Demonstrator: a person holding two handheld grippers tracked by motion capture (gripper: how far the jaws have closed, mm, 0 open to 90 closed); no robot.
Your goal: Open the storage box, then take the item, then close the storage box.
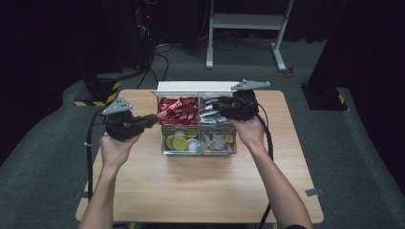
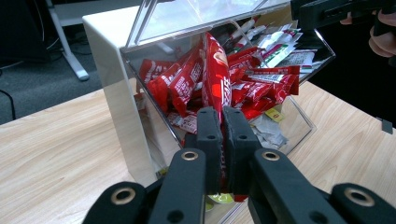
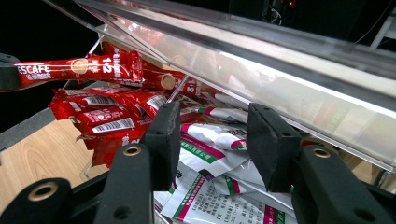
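Left gripper (image 2: 222,154), jaws clamped on one red sachet (image 2: 217,70) whose long axis runs away from it over the clear box's (image 1: 165,138) rear-left compartment, is nearer; right gripper (image 3: 212,144) gapes empty over rear-right white sachets (image 3: 205,154), perhaps a dozen.

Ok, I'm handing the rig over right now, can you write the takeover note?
Left gripper: shut on a red coffee stick, lifted out over the red-stick compartment of the clear organiser box.
Right gripper: open, poised over the white sachets in the neighbouring back compartment, holding nothing.
Done: one stick picked. Left: probably carry the stick clear and set it down; the right gripper has not yet closed on a sachet. Front compartments untouched, as far as I can see.
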